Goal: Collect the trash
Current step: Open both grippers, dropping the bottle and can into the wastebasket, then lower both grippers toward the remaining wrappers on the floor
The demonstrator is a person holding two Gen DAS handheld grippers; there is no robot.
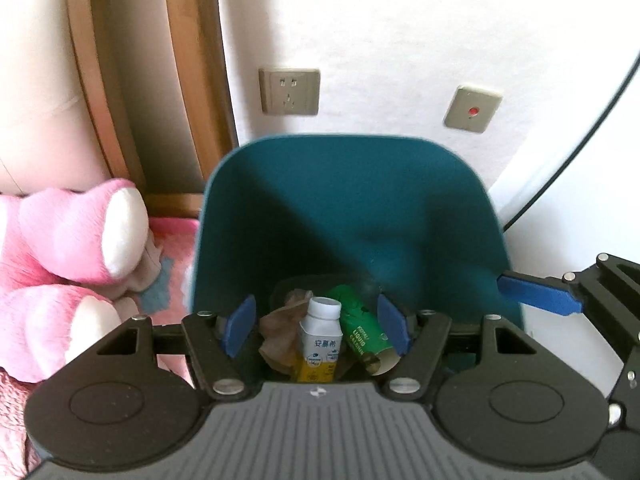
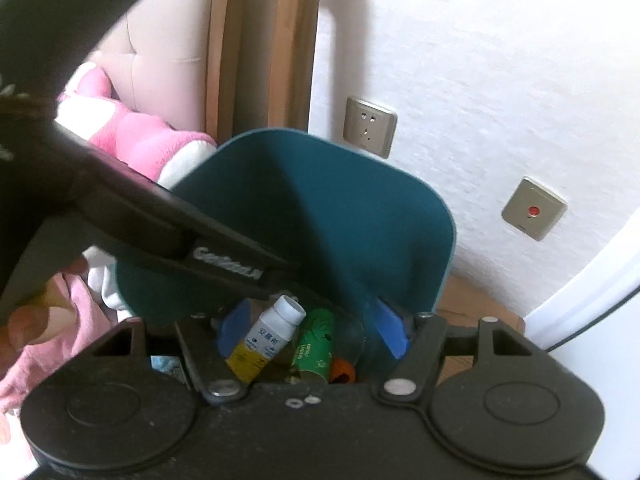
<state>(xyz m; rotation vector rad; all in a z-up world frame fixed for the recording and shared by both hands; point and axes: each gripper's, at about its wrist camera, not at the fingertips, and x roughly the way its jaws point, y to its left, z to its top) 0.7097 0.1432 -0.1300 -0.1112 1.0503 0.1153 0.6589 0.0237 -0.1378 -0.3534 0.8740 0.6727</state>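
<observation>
Left wrist view: the left gripper [image 1: 317,326] points down into the mouth of a teal trash bin [image 1: 400,208], its blue pads [image 1: 240,324] spread wide with nothing between them. Seen through the gap, at the bottom of the bin, lie a white and yellow drink bottle [image 1: 320,336], a green box [image 1: 362,328] to its right and a crumpled brown wrapper [image 1: 280,332] to its left. The right gripper [image 1: 538,290] reaches in from the right edge, one blue finger level over the bin's right rim; its other finger is out of frame. A pink plush toy [image 1: 68,240] lies just beside the bin's left wall. Two wall plates, a socket [image 1: 289,90] and a switch with a red dot [image 1: 473,109], sit on the white wall behind the bin.

Right wrist view: the right gripper [image 2: 314,330] also tilts down over the bin [image 2: 360,216], fingers well apart and holding nothing. Between them show the drink bottle [image 2: 264,340], lying tilted with its open neck up, the green box [image 2: 316,344] touching it, and a small orange item [image 2: 344,370] by the box. The left gripper's black body [image 2: 160,220] crosses from the upper left, its tip over the bin's near-left rim. The plush toy [image 2: 152,144] lies beyond the bin's left wall.
</observation>
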